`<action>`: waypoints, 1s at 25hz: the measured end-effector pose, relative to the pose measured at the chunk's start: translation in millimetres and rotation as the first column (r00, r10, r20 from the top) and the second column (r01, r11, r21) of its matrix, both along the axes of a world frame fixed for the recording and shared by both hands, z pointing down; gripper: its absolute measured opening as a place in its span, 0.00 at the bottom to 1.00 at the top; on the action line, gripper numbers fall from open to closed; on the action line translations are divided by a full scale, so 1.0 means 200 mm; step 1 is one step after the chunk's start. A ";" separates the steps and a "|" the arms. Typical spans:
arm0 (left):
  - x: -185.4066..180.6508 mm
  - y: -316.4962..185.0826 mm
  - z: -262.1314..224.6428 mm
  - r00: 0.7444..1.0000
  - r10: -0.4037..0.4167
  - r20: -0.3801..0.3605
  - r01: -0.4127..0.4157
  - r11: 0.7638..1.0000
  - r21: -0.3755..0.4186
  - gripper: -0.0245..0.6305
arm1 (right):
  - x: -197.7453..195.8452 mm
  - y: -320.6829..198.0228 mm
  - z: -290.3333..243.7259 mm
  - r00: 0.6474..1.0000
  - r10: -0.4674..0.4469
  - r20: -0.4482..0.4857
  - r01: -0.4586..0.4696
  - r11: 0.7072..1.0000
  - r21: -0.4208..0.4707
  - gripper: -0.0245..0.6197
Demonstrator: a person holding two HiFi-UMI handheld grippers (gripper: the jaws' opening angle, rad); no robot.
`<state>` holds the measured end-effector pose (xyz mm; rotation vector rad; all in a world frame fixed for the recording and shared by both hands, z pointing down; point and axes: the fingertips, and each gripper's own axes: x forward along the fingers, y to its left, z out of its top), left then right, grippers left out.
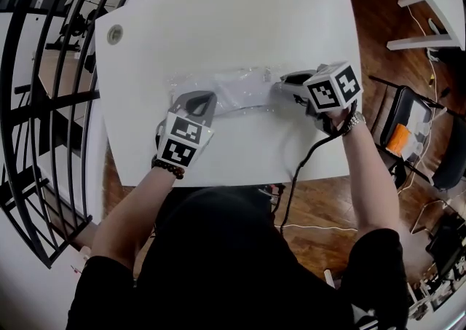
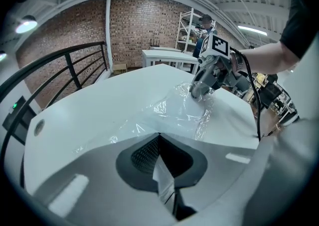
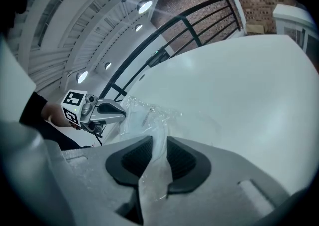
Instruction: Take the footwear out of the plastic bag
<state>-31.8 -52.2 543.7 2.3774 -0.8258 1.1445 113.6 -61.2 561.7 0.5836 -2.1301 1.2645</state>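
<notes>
A clear crinkled plastic bag (image 1: 240, 89) lies across the middle of the white table (image 1: 218, 15). A pale shape shows through it; I cannot make out the footwear clearly. My left gripper (image 1: 206, 97) is at the bag's left end, shut on a strip of the film (image 2: 162, 175) that runs between its pads. The right gripper (image 1: 281, 82) is at the bag's right end, and a bunched fold of film (image 3: 157, 165) is pinched between its pads. Each gripper shows in the other's view: the right gripper (image 2: 202, 89) over the bag (image 2: 179, 110), the left gripper (image 3: 119, 114) beside the bag (image 3: 144, 117).
A round cable hole (image 1: 115, 34) sits in the table's far left corner. A black railing (image 1: 44, 66) runs along the left. At the right stand a chair (image 1: 415, 132) and white furniture (image 1: 429, 1). A black cable (image 1: 306, 161) hangs off the table's near edge.
</notes>
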 end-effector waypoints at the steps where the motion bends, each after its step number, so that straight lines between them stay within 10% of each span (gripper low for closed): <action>1: -0.01 0.00 -0.03 1.000 -0.003 -0.020 0.004 1.000 0.002 0.06 | 0.00 -0.01 -0.01 1.000 0.006 0.004 -0.006 1.000 0.006 0.16; 16: -0.50 -0.14 -0.27 0.930 -0.303 -0.207 0.310 0.951 0.002 0.36 | 0.01 -0.01 -0.10 1.000 0.013 -0.012 -0.012 0.992 0.122 0.13; 25: -0.62 -0.13 -0.14 0.855 -0.384 -0.349 0.310 0.917 -0.252 0.41 | 0.01 -0.03 -0.11 0.999 -0.005 -0.046 0.013 0.985 0.174 0.13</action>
